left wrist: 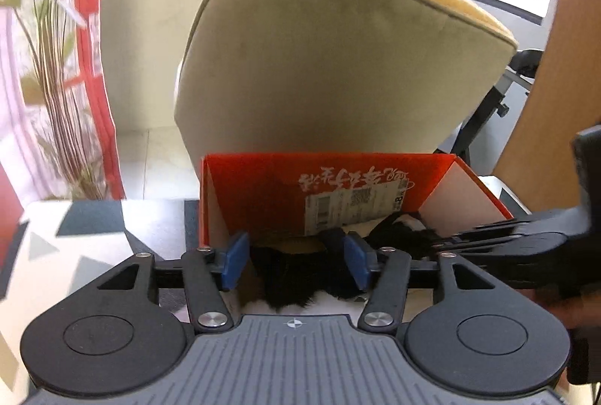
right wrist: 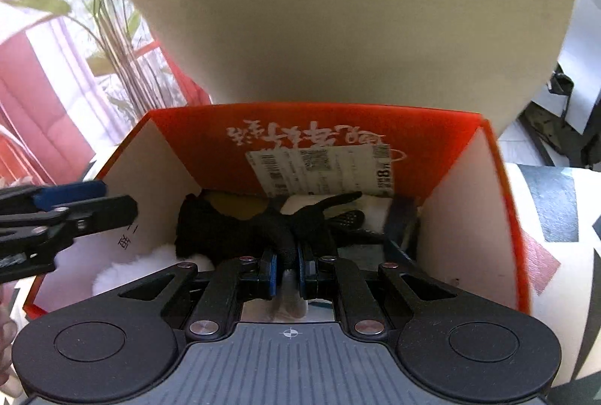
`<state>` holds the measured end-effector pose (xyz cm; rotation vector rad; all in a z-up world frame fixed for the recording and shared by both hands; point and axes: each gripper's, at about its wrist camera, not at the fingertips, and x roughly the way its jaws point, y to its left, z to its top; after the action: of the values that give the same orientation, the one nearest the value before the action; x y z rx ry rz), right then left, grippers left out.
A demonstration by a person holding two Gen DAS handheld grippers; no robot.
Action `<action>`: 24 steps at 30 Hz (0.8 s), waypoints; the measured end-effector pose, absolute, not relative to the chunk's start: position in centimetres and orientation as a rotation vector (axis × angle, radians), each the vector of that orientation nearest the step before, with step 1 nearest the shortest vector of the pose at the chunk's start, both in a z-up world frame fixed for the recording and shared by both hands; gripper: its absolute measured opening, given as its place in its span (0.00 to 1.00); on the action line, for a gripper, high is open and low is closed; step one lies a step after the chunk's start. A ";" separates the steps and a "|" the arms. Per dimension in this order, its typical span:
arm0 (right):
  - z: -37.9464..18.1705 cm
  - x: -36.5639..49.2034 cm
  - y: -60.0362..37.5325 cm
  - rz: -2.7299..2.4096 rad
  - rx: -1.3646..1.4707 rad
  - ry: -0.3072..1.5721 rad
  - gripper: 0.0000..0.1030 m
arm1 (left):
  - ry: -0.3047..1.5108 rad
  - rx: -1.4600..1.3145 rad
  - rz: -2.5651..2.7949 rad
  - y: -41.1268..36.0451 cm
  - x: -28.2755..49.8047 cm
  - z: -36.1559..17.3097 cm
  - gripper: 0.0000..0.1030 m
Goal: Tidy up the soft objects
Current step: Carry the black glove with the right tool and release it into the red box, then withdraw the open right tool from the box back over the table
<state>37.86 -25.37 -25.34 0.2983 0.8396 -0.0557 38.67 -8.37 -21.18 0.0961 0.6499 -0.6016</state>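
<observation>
Both claws are over the orange cardboard box (right wrist: 338, 138) where the soft stuff goes. My right gripper (right wrist: 288, 268) is pinched tight on a black knit glove (right wrist: 285, 228), keeping it low inside. My left gripper (left wrist: 293, 260) hangs half open over black-and-white fur (left wrist: 296, 286), pads not pressing.

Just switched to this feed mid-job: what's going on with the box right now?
A person is packing soft things into the red box with two handheld grippers. The right gripper is shut on a black fabric piece over the box. The left gripper stands open above black fur, not gripping it. White fluff already lies inside.
</observation>
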 end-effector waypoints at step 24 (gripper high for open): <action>-19.2 26.0 -23.6 -0.145 0.234 0.623 1.00 | 0.600 0.078 -0.586 -3.9 28.6 -18.7 1.00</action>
<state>25.98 -23.62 -19.19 0.2336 0.6230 -0.1451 28.62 -3.85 -18.72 0.0783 0.6002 -0.5864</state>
